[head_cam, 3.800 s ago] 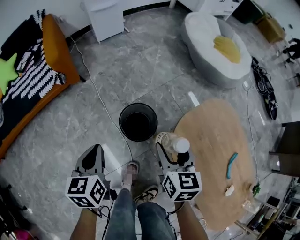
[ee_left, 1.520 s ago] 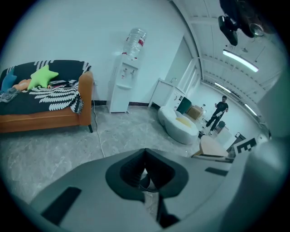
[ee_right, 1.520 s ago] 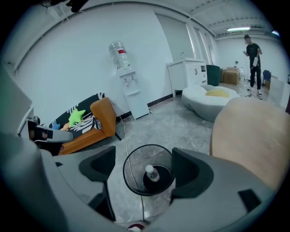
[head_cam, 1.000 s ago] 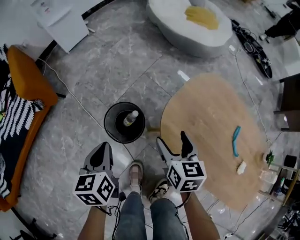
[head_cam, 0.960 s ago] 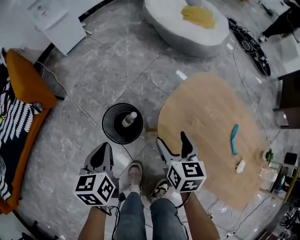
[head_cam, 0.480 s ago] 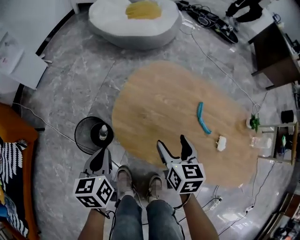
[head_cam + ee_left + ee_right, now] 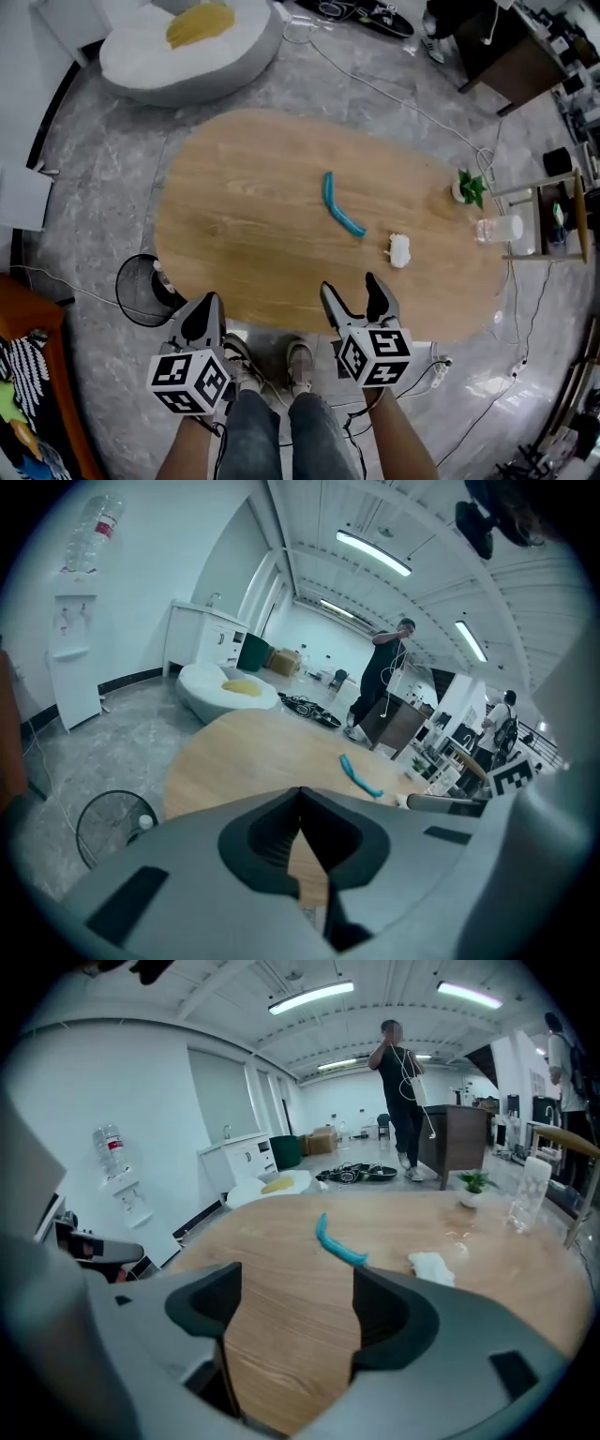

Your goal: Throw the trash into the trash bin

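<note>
Here, left tongs [image 7: 212, 302] sit together, right tongs [image 7: 350, 284] apart, empty, over the wooden table [image 7: 253, 216].

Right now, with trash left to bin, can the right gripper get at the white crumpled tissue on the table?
Probably yes. The right gripper, open and empty, hovers at the near edge of the table; the white crumpled tissue lies just ahead, only bare wood between them. The teal strip lies aside.

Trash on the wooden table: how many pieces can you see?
2. A curved teal strip lies near the middle of the table; a crumpled white wad lies just right of it, toward the potted plant. None seems hidden in the head view.
</note>
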`<state>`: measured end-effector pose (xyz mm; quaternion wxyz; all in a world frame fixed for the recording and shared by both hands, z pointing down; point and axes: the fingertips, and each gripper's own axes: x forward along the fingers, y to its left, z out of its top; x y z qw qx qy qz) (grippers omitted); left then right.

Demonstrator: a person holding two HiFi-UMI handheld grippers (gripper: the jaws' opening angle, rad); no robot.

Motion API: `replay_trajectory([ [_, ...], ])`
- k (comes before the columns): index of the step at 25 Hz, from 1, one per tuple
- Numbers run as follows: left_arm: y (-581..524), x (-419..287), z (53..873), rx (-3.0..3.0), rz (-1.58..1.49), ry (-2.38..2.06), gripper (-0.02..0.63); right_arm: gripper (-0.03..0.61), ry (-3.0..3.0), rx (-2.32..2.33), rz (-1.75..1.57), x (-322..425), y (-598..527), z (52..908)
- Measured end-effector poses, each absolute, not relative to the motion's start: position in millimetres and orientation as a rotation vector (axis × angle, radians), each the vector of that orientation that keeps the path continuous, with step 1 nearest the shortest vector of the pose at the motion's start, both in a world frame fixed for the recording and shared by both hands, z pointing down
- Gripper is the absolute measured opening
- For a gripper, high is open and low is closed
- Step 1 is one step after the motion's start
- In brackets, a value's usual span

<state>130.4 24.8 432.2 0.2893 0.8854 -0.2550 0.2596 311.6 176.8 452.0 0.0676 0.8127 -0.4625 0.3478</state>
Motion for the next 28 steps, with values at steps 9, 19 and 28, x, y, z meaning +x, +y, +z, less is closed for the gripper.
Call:
replay_trajectory([
  [9, 62, 186, 451, 2.381, 0.760, -0.584, -0.009, 0.369, -1.258, 2.543, 1.086, 365, 230, 468],
  [19, 76, 236, 478, 2.385, 0.797, -0.562, -0.009, 0.364, -1.183, 2.515, 1.110, 424, 255, 509],
  [28, 77, 258, 494, 2.376, 0.806, -0.587, -0.009, 0.353, -1.160, 2.444, 1.140, 453, 265, 539],
])
